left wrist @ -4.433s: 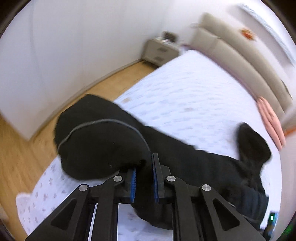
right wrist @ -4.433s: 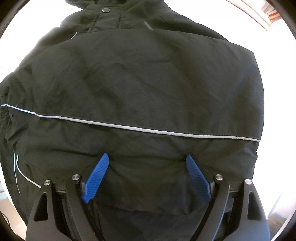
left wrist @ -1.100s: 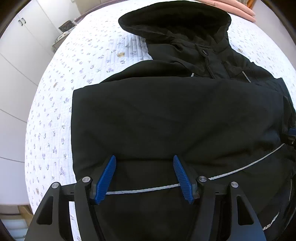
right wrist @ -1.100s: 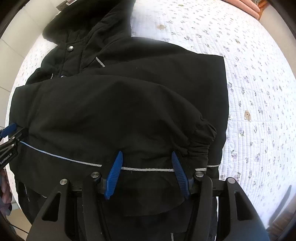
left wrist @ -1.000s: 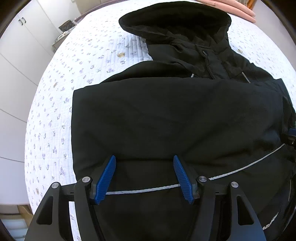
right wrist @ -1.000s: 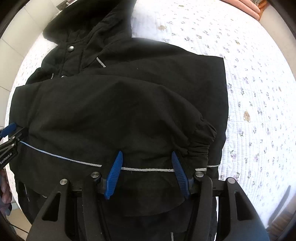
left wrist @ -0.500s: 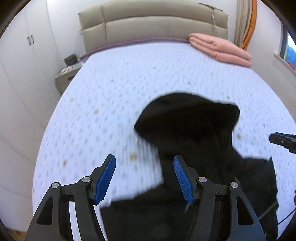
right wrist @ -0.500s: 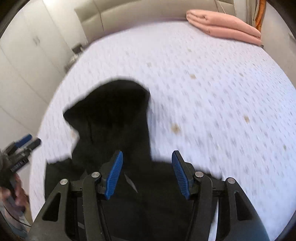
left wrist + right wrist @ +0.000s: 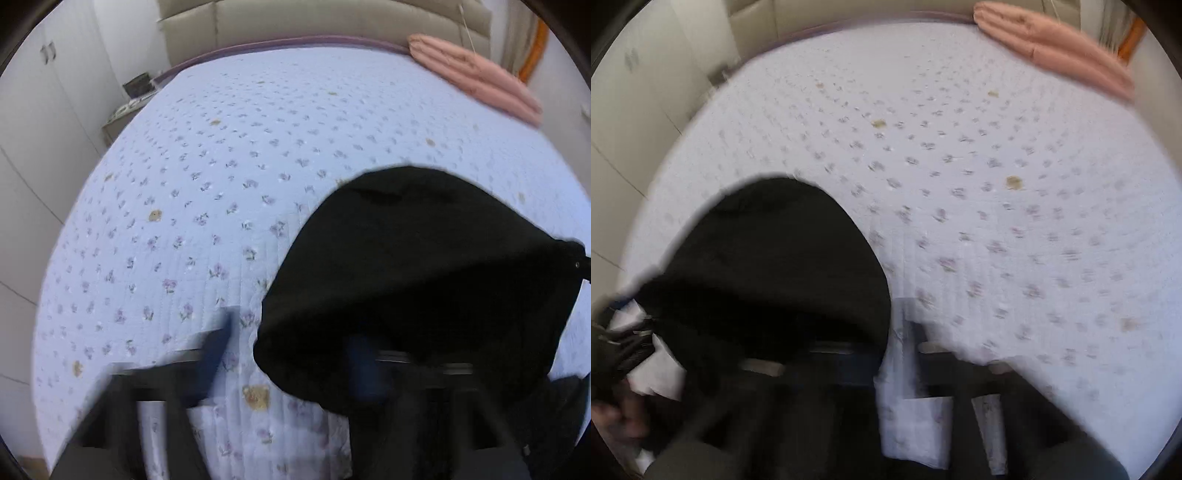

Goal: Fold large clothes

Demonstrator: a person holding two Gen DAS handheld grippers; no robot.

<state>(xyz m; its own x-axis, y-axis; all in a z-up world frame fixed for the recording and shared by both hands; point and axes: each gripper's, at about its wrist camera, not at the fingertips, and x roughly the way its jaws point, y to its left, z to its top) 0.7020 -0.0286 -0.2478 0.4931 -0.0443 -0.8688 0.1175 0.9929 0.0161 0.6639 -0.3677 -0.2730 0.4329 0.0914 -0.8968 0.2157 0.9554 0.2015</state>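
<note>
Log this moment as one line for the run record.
task: fold large clothes | garment: black jacket hood on floral bed cover | left gripper: blurred, jaws just closed | right gripper: blurred, shut | background: pink blanket

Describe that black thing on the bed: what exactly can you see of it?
It is the rounded hood end of a black jacket, matt, soft-looking fabric with faint creases. It lies on the flowered white quilt, with bare quilt beyond it up to the headboard. Its lower part runs under the blurred grippers, so the rest is hidden.
</note>
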